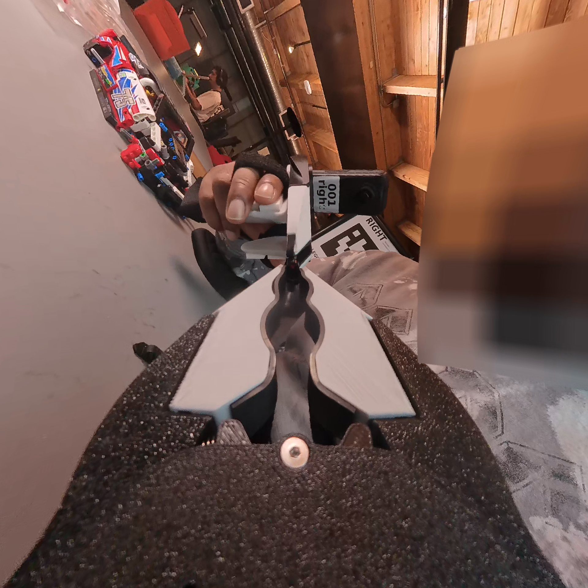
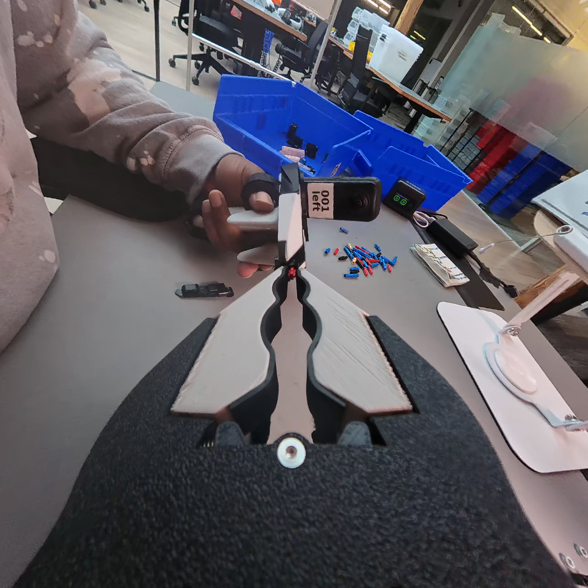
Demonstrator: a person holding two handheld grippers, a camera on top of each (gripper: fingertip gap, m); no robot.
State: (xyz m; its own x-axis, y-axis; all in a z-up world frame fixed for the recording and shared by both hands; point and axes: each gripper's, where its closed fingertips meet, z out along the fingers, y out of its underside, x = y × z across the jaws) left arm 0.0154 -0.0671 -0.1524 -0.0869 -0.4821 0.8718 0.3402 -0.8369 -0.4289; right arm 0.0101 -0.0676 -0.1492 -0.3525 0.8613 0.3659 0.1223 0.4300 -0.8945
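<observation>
My two grippers face each other with their tips meeting above the grey table [image 2: 127, 318]. My right gripper [image 2: 291, 274] is shut on a small red pin [image 2: 291, 272]. My left gripper [image 1: 292, 271] is shut on a small black piece [image 1: 291, 284]; the red pin [image 1: 292, 262] shows faintly at its tip. In the right wrist view the left gripper [image 2: 290, 263] touches the red pin from the far side. A hand holds each gripper by its handle. A pile of blue, red and black pins [image 2: 366, 259] lies on the table just right of the tips.
A flat black part [image 2: 203, 290] lies left of the tips. Blue bins [image 2: 286, 127], a small black device with a green screen [image 2: 403, 197], a folded leaflet [image 2: 440, 265] and a white stand base [image 2: 509, 381] are to the right. A red, white and blue toy car [image 1: 124, 86] stands with loose bricks [image 1: 152, 162]. Left and right tips are no more than a few centimetres apart.
</observation>
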